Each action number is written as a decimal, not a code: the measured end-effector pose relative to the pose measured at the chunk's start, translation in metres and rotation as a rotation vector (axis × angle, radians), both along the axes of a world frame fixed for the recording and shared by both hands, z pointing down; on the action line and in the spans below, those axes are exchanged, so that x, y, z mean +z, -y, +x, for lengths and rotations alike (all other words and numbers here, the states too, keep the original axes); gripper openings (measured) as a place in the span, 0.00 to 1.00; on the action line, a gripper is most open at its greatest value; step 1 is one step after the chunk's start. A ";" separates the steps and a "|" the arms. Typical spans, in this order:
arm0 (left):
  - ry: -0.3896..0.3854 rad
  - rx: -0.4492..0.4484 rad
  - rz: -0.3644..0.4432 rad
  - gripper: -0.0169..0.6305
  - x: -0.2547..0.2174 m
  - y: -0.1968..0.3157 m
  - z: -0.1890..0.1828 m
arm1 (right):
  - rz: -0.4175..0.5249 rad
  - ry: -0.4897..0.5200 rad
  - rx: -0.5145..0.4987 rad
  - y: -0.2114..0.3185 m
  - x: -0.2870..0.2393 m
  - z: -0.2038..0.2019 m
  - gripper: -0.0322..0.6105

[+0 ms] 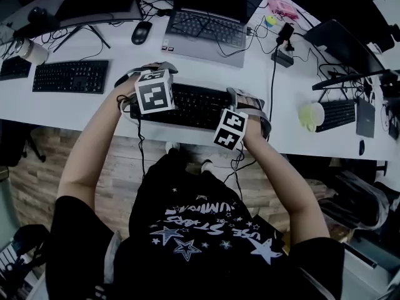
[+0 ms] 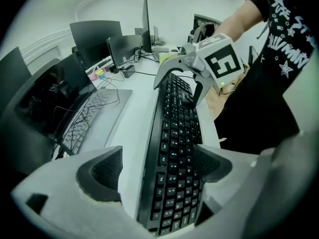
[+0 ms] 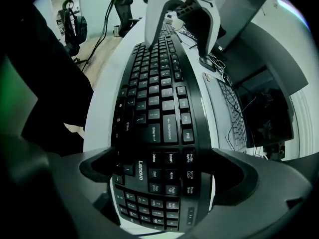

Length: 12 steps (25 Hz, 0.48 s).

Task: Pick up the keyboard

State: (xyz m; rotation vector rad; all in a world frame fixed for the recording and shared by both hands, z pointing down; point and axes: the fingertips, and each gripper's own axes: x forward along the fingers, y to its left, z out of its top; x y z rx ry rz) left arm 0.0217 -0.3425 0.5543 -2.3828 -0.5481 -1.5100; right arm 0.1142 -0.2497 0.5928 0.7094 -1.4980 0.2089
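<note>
You span the flat black plastic keyboard (image 1: 190, 105), lying at the white desk's (image 1: 94, 108) near edge, at both ends for a level lift: right gripper (image 3: 162, 176) pinching its long edges, left gripper (image 2: 157, 168) astride, far jaw gapped.

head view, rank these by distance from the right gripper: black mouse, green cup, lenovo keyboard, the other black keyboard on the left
From the right gripper:
1. Lenovo keyboard, between its fingers.
2. Green cup, just to its right.
3. Black mouse, back left, beside the laptop.
4. Other black keyboard, far left.
</note>
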 end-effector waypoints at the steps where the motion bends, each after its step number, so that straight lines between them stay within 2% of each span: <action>1: 0.014 0.025 -0.008 0.70 -0.001 0.000 0.005 | 0.013 -0.006 -0.001 0.000 -0.001 -0.001 0.94; 3: 0.070 0.082 -0.049 0.70 -0.002 -0.005 0.011 | 0.041 -0.018 -0.005 -0.001 -0.003 -0.001 0.94; 5: 0.192 0.138 -0.136 0.70 0.007 -0.020 0.003 | 0.069 -0.034 -0.007 -0.002 -0.005 -0.002 0.94; 7: 0.277 0.183 -0.197 0.70 0.015 -0.032 0.000 | 0.096 -0.055 -0.006 -0.003 -0.007 -0.003 0.94; 12: 0.341 0.227 -0.296 0.70 0.027 -0.051 0.011 | 0.141 -0.087 -0.007 -0.004 -0.011 -0.005 0.94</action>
